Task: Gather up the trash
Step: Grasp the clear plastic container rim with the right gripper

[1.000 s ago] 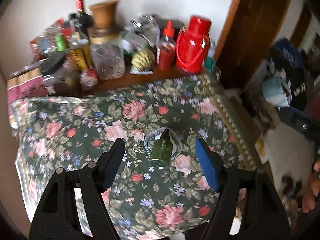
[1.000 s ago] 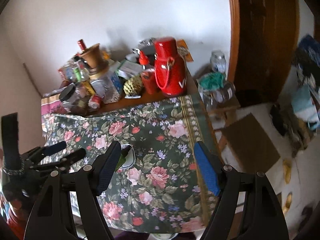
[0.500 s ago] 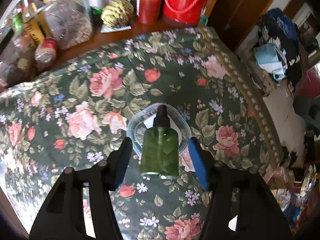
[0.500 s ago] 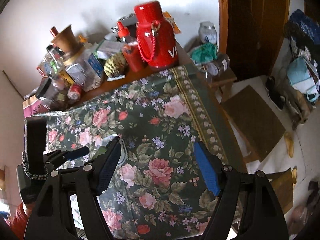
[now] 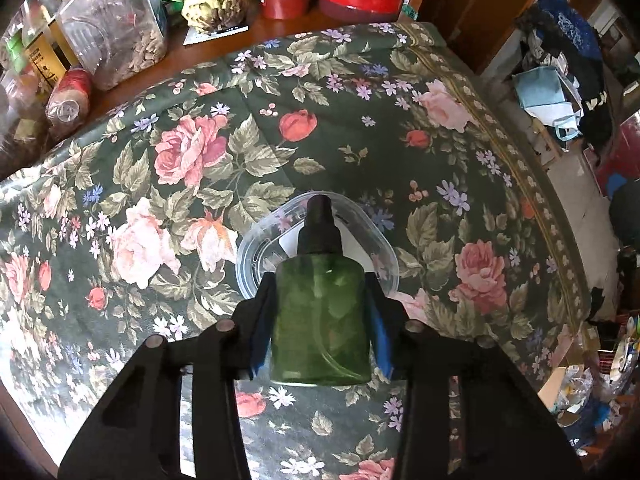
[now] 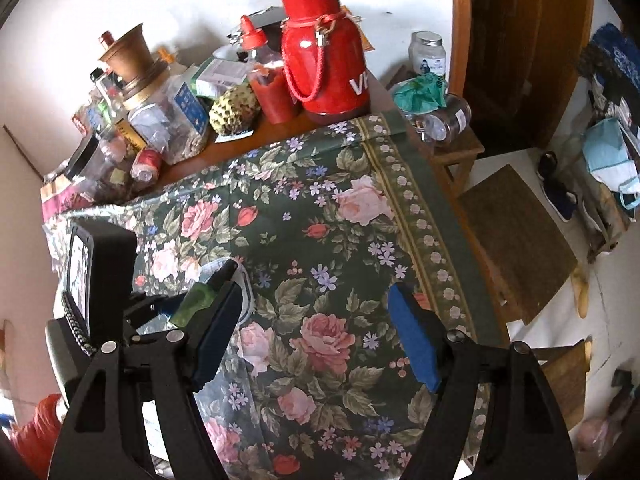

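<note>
Bottle (image 5: 320, 320) is lying on the floral tablecloth (image 5: 192, 152), long axis running straight away from the left gripper (image 5: 320, 320), black dropper cap (image 5: 318, 224) pointing outward over a clear plastic lid (image 5: 256, 256). The jaws have just been closing, and the blue pads (image 5: 262, 328) are now flanking the green body on both sides, seemingly pressing it. The body is looking smooth, translucent, cylindrical; the lid thin, rounded-square, ribbed. To the right, the right gripper (image 6: 316, 336) is hanging wide and empty over the cloth, the bottle (image 6: 196, 302) sitting just outside its left finger. Judging by this, the left hand is the nearer one for the lift.
</note>
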A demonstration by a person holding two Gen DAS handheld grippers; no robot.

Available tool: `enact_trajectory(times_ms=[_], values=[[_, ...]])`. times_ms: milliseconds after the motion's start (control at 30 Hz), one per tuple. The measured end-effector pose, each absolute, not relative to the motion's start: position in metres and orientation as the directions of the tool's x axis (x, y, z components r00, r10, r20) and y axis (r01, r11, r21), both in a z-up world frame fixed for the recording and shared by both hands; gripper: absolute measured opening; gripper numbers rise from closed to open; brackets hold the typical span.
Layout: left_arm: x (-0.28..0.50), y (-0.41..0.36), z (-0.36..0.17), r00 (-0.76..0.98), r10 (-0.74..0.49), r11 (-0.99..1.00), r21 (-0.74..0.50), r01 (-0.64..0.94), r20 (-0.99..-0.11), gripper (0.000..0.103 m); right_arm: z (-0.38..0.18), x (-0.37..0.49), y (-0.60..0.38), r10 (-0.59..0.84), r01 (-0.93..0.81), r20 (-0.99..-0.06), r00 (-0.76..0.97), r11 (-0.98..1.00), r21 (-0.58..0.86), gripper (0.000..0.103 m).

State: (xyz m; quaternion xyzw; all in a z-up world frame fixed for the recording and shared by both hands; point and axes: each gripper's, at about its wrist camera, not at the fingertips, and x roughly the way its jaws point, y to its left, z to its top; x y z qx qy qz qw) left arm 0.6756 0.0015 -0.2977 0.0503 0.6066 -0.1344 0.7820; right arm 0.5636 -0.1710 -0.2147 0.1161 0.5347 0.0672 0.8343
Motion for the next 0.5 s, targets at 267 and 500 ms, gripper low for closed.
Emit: enact_trajectory(times_ms=[267, 500], values=[[0.667, 0.026, -0.275, 0.283, -0.157, 0.973, -0.098, 0.210, -0.946, 0.041, -0.228, 0.572, -0.150, 0.247, -0.028, -0.890, 0.383, 0.966, 0.256, 0.072], [0.658, 0.074, -0.246, 0.346, -0.178, 0.983, -0.148, 0.112, -0.921, 0.041, -0.256, 0.586, -0.118, 0.302, -0.069, -0.901, 0.310, 0.953, 0.296, 0.071]])
